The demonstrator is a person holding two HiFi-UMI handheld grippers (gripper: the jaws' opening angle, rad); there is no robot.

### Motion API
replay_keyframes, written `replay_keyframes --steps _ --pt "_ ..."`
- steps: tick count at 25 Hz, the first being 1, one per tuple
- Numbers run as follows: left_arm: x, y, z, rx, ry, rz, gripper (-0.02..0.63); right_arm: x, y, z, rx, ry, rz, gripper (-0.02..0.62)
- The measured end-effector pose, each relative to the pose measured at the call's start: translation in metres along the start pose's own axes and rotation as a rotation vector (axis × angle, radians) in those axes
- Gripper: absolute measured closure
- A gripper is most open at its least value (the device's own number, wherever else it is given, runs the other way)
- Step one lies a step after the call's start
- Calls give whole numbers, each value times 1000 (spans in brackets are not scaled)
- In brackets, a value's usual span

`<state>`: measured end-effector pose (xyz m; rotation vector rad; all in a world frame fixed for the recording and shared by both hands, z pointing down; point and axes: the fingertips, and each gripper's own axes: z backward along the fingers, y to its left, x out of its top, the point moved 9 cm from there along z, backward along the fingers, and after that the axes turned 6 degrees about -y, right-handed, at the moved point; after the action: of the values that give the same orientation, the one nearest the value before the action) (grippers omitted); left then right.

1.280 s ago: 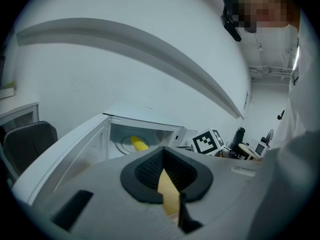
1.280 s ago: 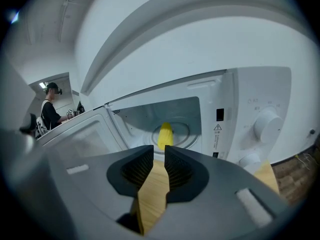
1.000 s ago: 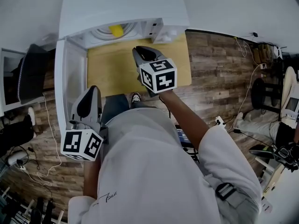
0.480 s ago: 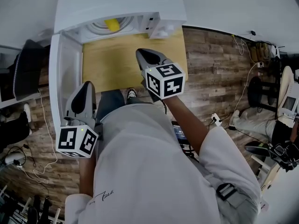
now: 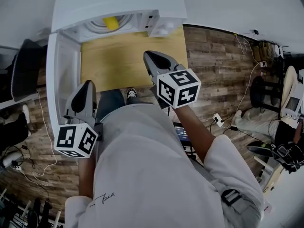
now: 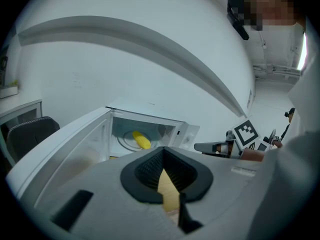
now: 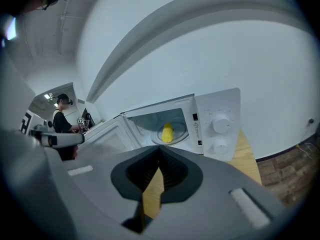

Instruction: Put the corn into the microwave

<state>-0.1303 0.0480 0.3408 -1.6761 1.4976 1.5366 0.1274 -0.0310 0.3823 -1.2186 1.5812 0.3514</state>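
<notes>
Up at twelve o'clock in the head view, the white box-shaped microwave (image 5: 118,4) stands at the far end of the pale wooden desk (image 5: 133,65), with its white door (image 5: 59,80) swung wide on the nine o'clock side. The short yellow cob of corn (image 5: 111,23) lies inside the cavity on the round glass turntable (image 5: 126,20). My left hand-held gripper (image 5: 88,84) hangs at about seven o'clock from the corn, near the open door. My right hand-held gripper (image 5: 148,56) sits at about five o'clock from it, over the desk and well apart from the oven mouth.

Along the left gripper view, my jaws are drawn together with only a thin wedge of desk showing between the black pads, and nothing is held. The corn shows at eleven o'clock above the jaw tips, inside the cavity.

Along the right gripper view, the jaws are likewise closed and empty. The corn rests on the turntable almost straight up at twelve o'clock from the tips, with the two white round knobs (image 7: 220,125) off at two o'clock.

As I judge it, the placing is done: the corn is in the microwave and neither hand-held gripper touches it. All that seems left is shutting the door, which the task itself does not ask for.
</notes>
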Motion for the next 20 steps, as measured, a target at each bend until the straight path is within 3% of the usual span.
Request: replay_keyframes --steps 15,20 --pt "1 9 13 54 5 -2 617 0 21 36 -2 -50 -14 583" --pt "2 15 24 83 1 32 617 4 25 47 -4 -48 -10 584"
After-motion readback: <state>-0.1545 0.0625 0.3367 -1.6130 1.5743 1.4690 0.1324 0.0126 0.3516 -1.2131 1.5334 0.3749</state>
